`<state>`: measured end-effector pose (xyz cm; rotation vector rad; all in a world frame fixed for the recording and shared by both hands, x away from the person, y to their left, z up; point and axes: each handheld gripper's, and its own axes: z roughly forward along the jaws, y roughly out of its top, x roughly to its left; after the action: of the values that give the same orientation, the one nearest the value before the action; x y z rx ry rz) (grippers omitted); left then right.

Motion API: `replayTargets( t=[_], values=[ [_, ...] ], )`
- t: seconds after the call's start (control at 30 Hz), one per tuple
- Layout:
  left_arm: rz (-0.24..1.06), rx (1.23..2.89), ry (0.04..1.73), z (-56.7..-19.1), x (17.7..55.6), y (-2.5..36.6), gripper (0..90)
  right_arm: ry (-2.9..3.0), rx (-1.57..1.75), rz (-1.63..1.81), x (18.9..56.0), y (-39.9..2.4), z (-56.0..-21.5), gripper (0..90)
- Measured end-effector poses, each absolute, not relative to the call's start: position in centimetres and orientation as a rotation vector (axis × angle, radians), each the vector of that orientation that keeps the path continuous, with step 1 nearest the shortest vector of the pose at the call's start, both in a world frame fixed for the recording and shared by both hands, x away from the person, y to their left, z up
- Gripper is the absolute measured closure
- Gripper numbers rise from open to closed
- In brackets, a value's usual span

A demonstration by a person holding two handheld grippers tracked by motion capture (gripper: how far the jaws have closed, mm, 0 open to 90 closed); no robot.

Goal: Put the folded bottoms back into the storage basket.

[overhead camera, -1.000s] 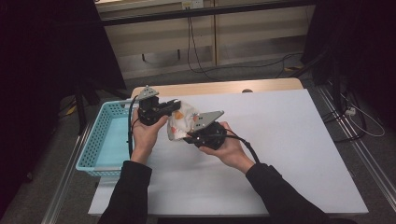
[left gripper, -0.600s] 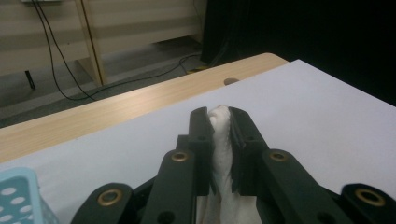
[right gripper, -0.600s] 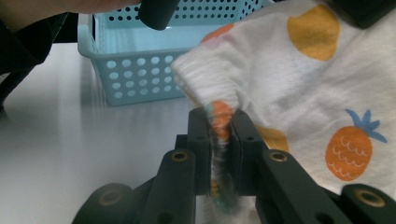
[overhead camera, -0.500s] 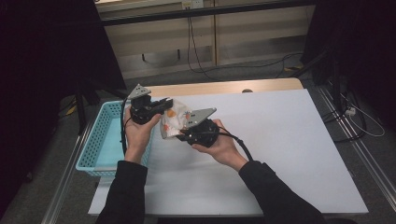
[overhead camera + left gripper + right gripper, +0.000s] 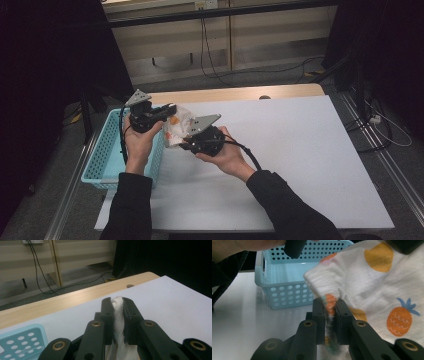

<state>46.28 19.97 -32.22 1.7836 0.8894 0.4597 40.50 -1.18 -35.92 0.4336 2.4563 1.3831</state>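
From above, you hold the white cloth (image 5: 176, 131) between both grippers, above the table's (image 5: 300, 150) left part, beside the blue basket (image 5: 102, 160). Your left gripper (image 5: 117, 305) pinches plain white fabric. Your right gripper (image 5: 331, 305) clamps a hem, revealing pineapple prints.

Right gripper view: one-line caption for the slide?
Right gripper shut on a fold of white pineapple-print cloth, with the light-blue perforated plastic basket behind on the white table.
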Motion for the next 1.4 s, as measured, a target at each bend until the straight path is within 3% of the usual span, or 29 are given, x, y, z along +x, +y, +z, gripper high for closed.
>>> replayTargets(
  t=[1.4],
  values=[
    [0.541, 1.688, 0.981, -31.4, 46.0, 26.0, 80.9, 2.487, 0.352, 1.430, 41.8, 4.8, -34.1, 80.7]
  ],
)
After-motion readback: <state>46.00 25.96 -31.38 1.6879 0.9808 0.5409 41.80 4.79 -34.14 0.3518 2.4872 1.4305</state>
